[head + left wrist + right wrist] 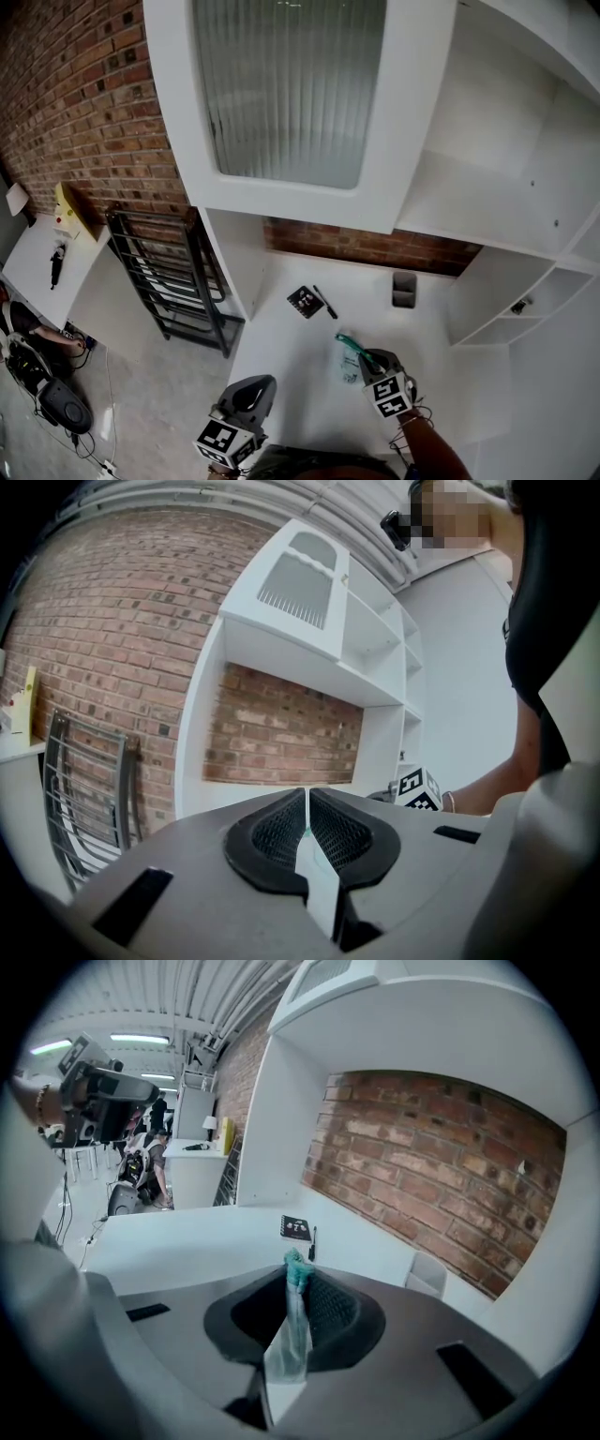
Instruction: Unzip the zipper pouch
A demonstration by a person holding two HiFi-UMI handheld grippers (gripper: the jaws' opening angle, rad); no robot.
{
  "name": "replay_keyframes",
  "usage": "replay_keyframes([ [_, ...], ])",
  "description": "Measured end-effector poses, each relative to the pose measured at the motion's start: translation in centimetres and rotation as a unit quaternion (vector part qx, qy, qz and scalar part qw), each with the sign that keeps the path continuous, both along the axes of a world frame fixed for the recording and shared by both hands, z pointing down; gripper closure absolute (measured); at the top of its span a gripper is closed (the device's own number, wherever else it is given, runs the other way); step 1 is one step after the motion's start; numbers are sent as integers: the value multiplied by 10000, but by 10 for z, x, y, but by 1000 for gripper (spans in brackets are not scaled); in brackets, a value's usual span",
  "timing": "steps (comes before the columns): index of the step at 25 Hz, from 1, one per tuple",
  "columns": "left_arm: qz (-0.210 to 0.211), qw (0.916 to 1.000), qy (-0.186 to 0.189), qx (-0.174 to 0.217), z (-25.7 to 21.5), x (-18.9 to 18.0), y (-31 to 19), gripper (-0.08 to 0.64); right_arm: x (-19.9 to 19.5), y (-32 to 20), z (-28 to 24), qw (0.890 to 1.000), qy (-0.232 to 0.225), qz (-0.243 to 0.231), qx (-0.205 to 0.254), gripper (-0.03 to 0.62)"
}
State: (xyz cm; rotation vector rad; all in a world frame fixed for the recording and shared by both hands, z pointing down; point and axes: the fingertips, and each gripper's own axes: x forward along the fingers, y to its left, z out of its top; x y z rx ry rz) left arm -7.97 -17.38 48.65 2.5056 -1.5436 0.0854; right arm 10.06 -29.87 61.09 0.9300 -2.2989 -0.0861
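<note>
The zipper pouch [348, 364] is a small clear bag with a teal zipper edge [350, 343], low over the white desk [291, 356] at front centre. My right gripper [367, 358] is shut on it. In the right gripper view the clear pouch [289, 1340] stands pinched between the pads, and its teal top [298, 1269] sticks out past the tips of the right gripper [298, 1290]. My left gripper [251, 394] hangs at the desk's front left, apart from the pouch. In its own view the left gripper [307, 829] is shut with nothing held.
A black notebook [305, 301] and a pen [325, 302] lie further back on the desk, and a grey holder [404, 290] stands by the brick wall. White shelves [506, 300] rise on the right. A black metal rack [169, 281] stands left of the desk.
</note>
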Motion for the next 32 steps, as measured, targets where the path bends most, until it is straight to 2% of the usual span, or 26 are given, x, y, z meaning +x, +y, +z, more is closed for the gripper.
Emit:
replay_keyframes([
  [11, 0, 10000, 55, -24, -4, 4, -2, 546, 30, 4, 47, 9969, 70, 512, -586, 557],
  [18, 20, 9999, 84, -55, -3, 8, -1, 546, 47, 7, 68, 9937, 93, 824, -760, 555],
  [22, 84, 9999, 49, -40, -3, 13, -1, 546, 52, 6, 69, 9918, -68, 1011, -785, 554],
  [28, 130, 9998, 95, -84, -2, 19, -1, 546, 61, 2, 57, 9855, -592, 1328, -879, 541],
  [32, 225, 9997, 74, -97, 3, 27, -1, 546, 70, 4, 54, 9846, -677, 1405, -795, 497],
])
